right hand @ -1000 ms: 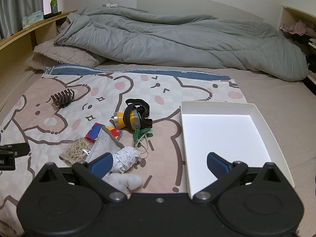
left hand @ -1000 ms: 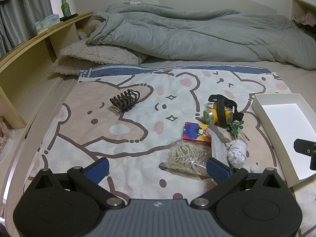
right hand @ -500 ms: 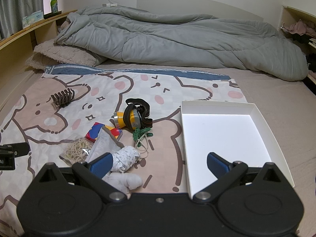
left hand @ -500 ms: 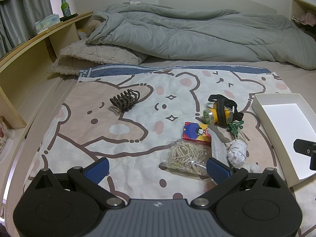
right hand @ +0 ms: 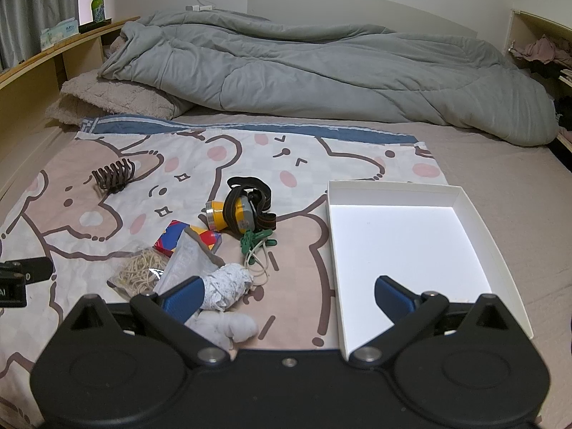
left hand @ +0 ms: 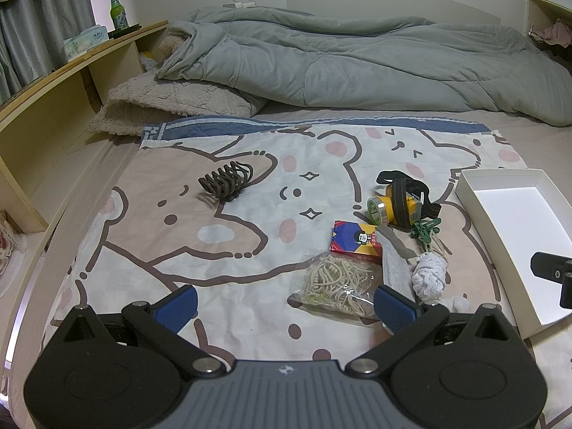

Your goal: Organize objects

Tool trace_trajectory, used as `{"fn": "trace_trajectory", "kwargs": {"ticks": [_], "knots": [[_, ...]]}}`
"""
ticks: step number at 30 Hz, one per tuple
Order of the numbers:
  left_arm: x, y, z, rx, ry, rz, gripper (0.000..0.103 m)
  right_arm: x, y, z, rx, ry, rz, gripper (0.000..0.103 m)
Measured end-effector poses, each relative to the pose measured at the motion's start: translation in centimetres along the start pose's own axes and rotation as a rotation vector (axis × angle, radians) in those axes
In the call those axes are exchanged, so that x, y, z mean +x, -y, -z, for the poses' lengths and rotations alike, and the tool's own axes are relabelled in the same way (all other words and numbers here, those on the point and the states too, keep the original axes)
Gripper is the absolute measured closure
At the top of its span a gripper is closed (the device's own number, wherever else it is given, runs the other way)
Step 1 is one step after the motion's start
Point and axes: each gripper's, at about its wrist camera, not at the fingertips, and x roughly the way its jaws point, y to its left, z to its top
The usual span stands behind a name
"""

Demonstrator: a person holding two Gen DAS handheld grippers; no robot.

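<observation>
On bed, white rect. cardboard tray (right hand: 461, 211); ribbed hair clip (left hand: 226, 181), both claws agape

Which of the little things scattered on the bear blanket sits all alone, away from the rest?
The dark brown hair claw clip, lying far to the left. The headlamp, card box and bagged rubber bands cluster together beside the white tray.

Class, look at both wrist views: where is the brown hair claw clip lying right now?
The hair claw clip lies alone on the bear-print sheet, left of the cluttered pile and far from the white tray; in the right wrist view it sits at upper left.
</observation>
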Motion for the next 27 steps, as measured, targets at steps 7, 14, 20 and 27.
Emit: {"fn": "trace_trajectory", "kwargs": {"ticks": [7,14,20,27], "knots": [[0.1,0.2,0.0,0.004,0.003,-0.004,0.000,0.1,0.0,0.0,0.000,0.003,-0.004,0.000],[1.0,0.7,-0.4,0.004,0.007,0.010,0.000,0.8,-0.1,-0.4,0.011,0.006,-0.033,0.000],[2.7,0.9,-1.3,0.000,0.005,0.024,0.000,2.3,-0.3,-1.5,0.023,-0.004,-0.052,0.000],[4.9,1.1,-2.2,0.012,0.012,0.043,0.000,5.4,-0.4,-2.6,0.040,-0.014,-0.055,0.000]]}}
